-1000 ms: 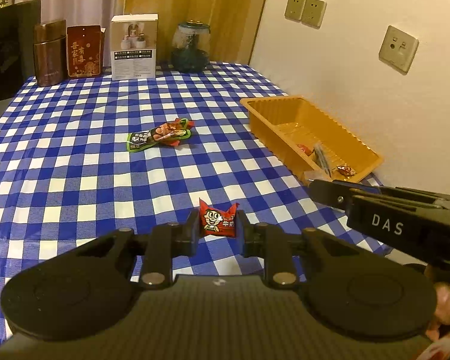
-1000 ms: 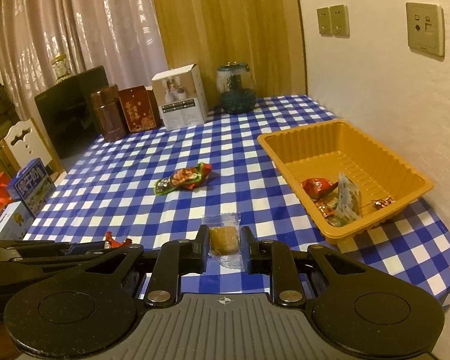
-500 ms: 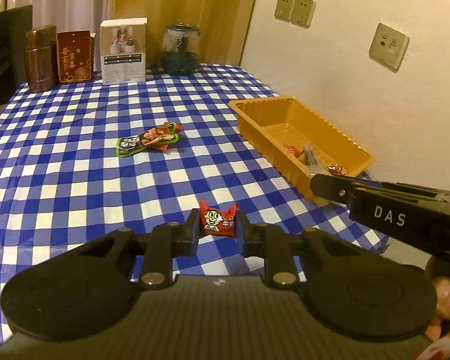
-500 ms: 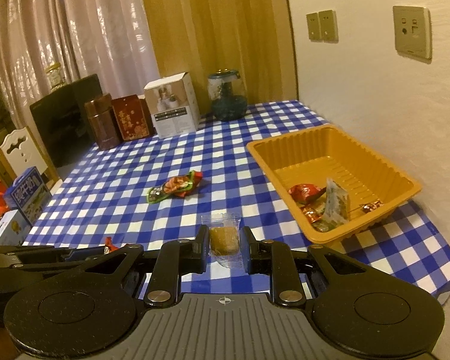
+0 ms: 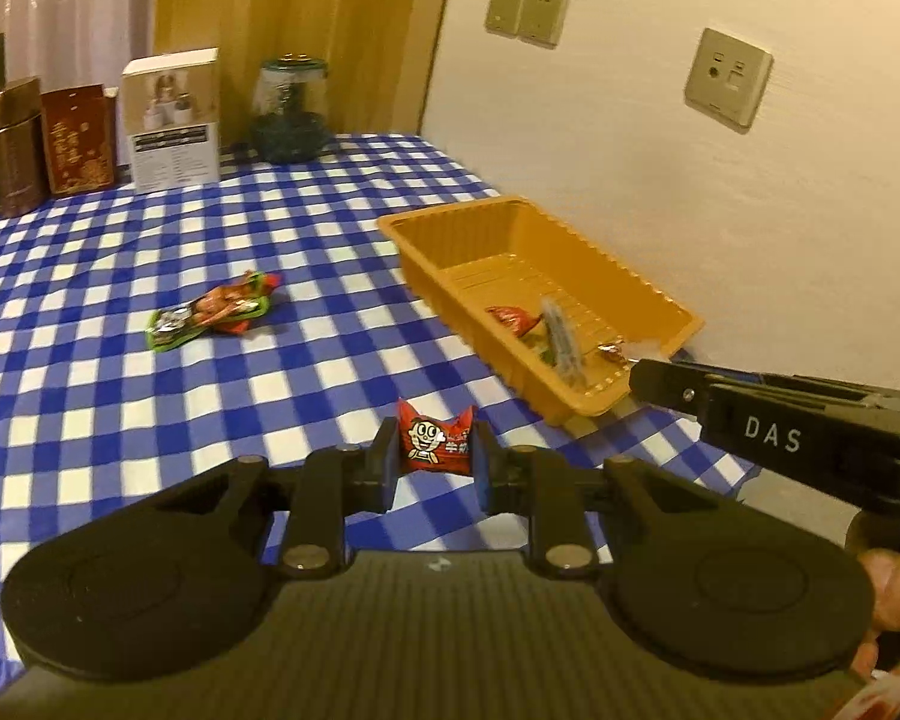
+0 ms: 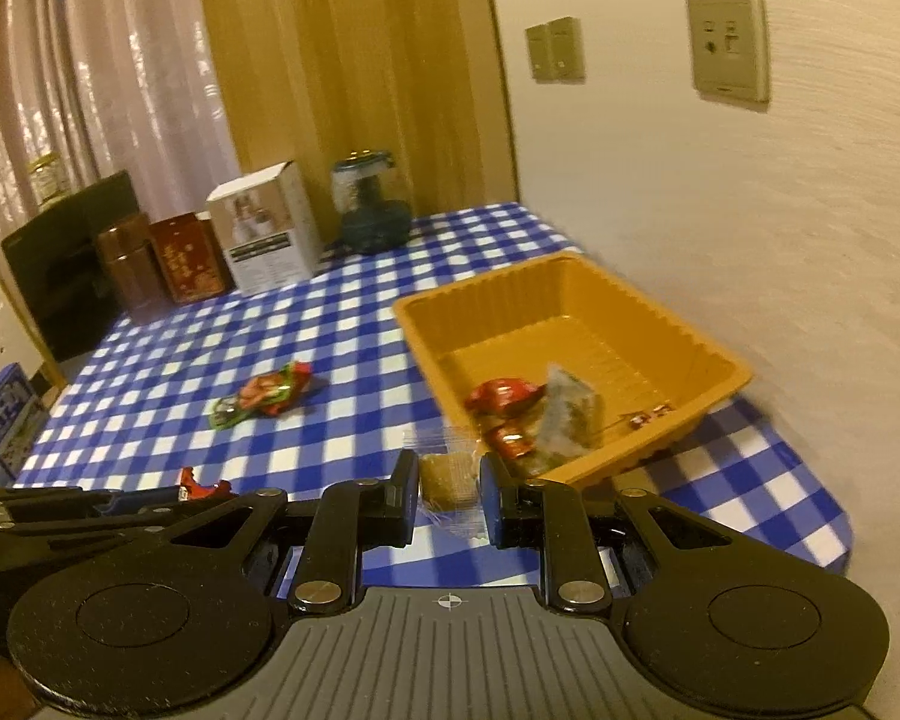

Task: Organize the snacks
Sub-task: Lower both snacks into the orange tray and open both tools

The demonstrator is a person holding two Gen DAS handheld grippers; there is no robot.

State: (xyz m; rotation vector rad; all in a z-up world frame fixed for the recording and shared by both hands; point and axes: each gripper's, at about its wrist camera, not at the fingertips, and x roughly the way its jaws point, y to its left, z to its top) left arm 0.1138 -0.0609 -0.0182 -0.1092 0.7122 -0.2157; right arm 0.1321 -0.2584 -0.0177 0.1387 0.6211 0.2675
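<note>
- A red milk candy (image 5: 435,443), its wrapper printed with a cartoon face and twisted at both upper corners, is pinched upright between the narrow jaws of the left gripper (image 5: 433,461); it is judged to be carried clear of the cloth for delivery.
- A tan pastry in clear wrap (image 6: 448,478) is clamped in the right gripper (image 6: 450,495), with loose film crumpled above and below the pads.
- Both loads are aimed towards the orange tray (image 6: 714,354), seen at about one o'clock from the right wrist, presumably because it serves as the collecting bin.
- Red wrappers and a clear packet are already lying at the tray's near end.
- A green-and-red snack packet (image 5: 216,315) is left flat on the blue checked tablecloth (image 5: 90,276) at eleven o'clock, well apart from the tray.
</note>
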